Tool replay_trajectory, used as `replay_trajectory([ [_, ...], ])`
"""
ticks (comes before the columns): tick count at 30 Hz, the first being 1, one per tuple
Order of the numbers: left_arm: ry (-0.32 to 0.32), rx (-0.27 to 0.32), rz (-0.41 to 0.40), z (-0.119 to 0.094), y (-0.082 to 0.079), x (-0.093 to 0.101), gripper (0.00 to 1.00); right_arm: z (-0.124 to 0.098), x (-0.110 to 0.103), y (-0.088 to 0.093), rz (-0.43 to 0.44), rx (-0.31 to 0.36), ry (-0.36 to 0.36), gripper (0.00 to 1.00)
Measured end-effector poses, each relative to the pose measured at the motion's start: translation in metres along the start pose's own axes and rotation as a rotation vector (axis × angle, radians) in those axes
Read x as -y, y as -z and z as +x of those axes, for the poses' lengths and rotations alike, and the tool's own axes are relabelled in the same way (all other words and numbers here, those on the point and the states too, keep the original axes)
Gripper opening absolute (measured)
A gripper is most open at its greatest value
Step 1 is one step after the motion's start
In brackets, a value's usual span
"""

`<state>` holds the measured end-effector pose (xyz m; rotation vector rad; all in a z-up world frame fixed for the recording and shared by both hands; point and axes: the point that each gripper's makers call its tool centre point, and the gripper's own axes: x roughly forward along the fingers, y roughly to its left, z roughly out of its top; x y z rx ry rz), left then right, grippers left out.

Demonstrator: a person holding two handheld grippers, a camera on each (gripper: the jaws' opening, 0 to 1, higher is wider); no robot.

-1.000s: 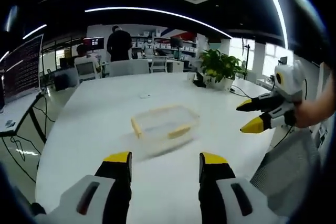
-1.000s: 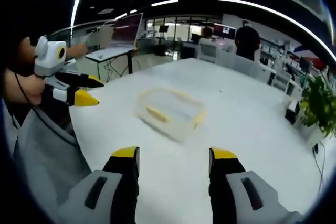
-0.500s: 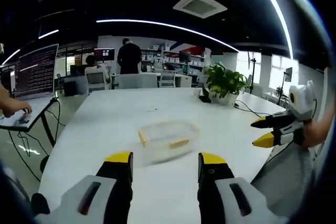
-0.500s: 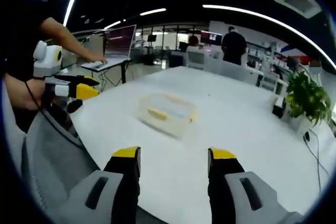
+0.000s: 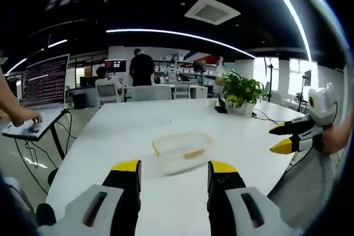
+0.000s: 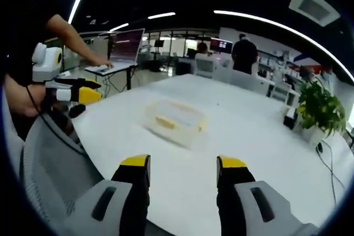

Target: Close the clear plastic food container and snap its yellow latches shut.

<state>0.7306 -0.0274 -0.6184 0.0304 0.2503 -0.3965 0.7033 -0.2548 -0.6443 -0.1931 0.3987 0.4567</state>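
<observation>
Sitting near the middle of the white tabletop (image 5: 110, 131) is the clear container (image 5: 183, 148), lid on w/ yellow latches (image 5: 193, 152) along its sides; whether they're snapped down can't be told at this blur. In the right gripper view the same container (image 6: 175, 121) lies ahead of the fingers, a yellow latch (image 6: 165, 121) on its near side.

Left gripper (image 5: 172, 171) hangs over the near edge of the tabletop, well short of the container, yellow-tipped fingers (image 5: 126, 166) spread wide w/ nothing between them. Right gripper (image 6: 180, 167) is the same: fingers (image 6: 136, 162) spread apart, empty, container well ahead. Each gripper also shows in the other's view, off the tabletop's edge: right one (image 5: 296, 136) at the right side of the left gripper view, left one (image 6: 72, 93) at the left side of the right gripper view, held in a hand (image 6: 19, 99).

Further out: a potted plant (image 5: 241, 91) at the far corner of the tabletop, a laptop (image 5: 41, 81) on a side desk w/ a hand on it, office chairs, and people standing and sitting at the back of the room.
</observation>
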Motion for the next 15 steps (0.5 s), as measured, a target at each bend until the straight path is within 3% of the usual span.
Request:
replay_trajectory([
  [15, -0.007, -0.002, -0.03, -0.0029, 0.0017, -0.0016, 0.42, -0.0017, -0.0031, 0.003, 0.006, -0.006, -0.014, 0.45],
])
